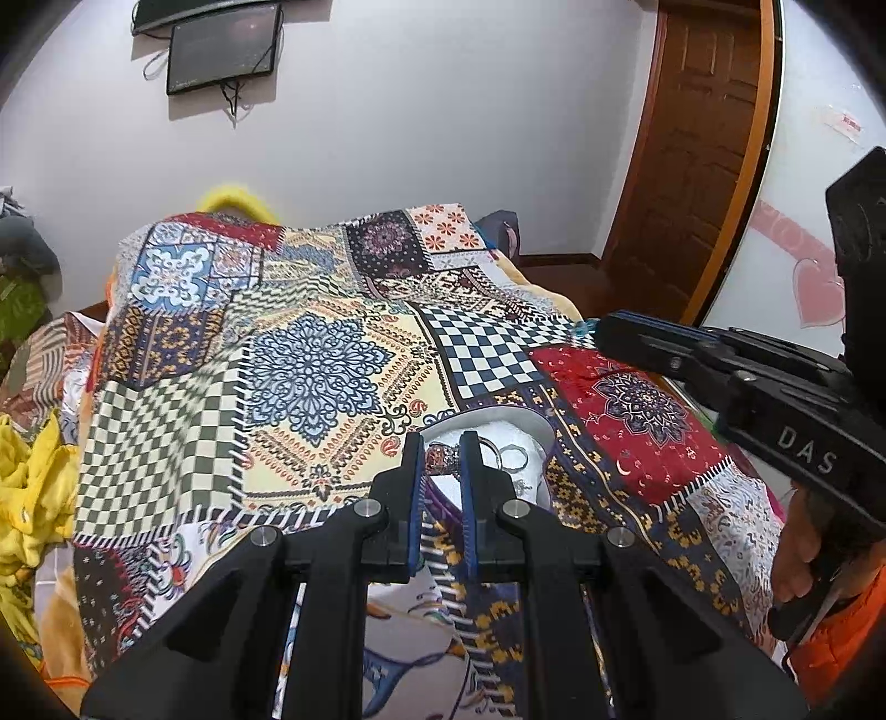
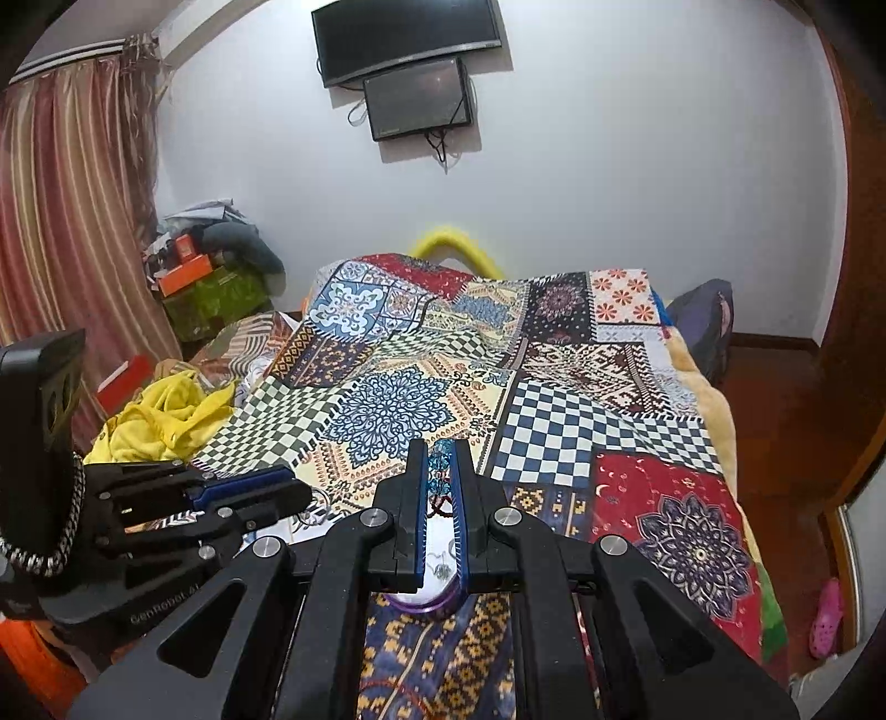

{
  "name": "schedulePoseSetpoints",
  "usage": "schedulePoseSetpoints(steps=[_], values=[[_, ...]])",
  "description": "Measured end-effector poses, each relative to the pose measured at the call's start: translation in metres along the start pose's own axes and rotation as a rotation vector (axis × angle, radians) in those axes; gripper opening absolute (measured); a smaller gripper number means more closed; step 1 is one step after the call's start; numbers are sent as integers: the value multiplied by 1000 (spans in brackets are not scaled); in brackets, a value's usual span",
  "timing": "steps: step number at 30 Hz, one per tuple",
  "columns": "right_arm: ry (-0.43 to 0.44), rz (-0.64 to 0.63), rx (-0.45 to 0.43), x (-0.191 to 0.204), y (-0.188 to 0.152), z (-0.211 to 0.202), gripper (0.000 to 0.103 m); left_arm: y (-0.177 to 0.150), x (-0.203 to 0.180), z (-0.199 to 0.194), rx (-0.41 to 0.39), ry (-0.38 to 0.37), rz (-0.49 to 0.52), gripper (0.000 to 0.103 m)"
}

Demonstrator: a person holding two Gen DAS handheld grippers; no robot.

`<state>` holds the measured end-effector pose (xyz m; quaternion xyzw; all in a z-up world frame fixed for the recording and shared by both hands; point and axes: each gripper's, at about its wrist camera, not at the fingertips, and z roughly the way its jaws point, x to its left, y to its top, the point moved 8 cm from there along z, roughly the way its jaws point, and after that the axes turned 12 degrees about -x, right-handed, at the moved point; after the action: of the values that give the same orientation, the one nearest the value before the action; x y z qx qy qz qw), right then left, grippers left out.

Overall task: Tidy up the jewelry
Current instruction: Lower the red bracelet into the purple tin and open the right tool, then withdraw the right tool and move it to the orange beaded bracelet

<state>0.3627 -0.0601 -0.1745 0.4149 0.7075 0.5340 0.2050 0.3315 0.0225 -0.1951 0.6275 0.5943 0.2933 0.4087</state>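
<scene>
Resting on a patchwork bedspread (image 1: pixel 310 365), a white jewelry tray (image 1: pixel 531 423) holds silver rings (image 1: pixel 515 457). The left gripper (image 1: pixel 440 459) is clamped on a red patterned bangle (image 1: pixel 441 458) above the tray. The right gripper (image 2: pixel 440 471) pinches a blue beaded piece (image 2: pixel 441 462). Its body reads "DAS"; the left's reads "GenRobot.AI".

We are in a home bedroom — a bed (image 2: pixel 554 399) under a patchwork quilt, striped curtains (image 2: pixel 72 194), a wooden door (image 1: pixel 692 155), wall-mounted screens (image 2: pixel 410 33) — clothes (image 2: pixel 166 415) heaped aside.
</scene>
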Motion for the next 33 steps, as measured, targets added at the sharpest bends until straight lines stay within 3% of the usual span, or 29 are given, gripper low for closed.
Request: schedulePoseSetpoints(steps=[18, 25, 33], values=[[67, 24, 225, -9, -41, 63, 7, -25, 0, 61, 144, -42, 4, 11], [97, 66, 284, -14, -53, 70, 7, -28, -2, 64, 144, -52, 20, 11], [93, 9, 292, -8, -54, 66, 7, -25, -6, 53, 123, -51, 50, 11]])
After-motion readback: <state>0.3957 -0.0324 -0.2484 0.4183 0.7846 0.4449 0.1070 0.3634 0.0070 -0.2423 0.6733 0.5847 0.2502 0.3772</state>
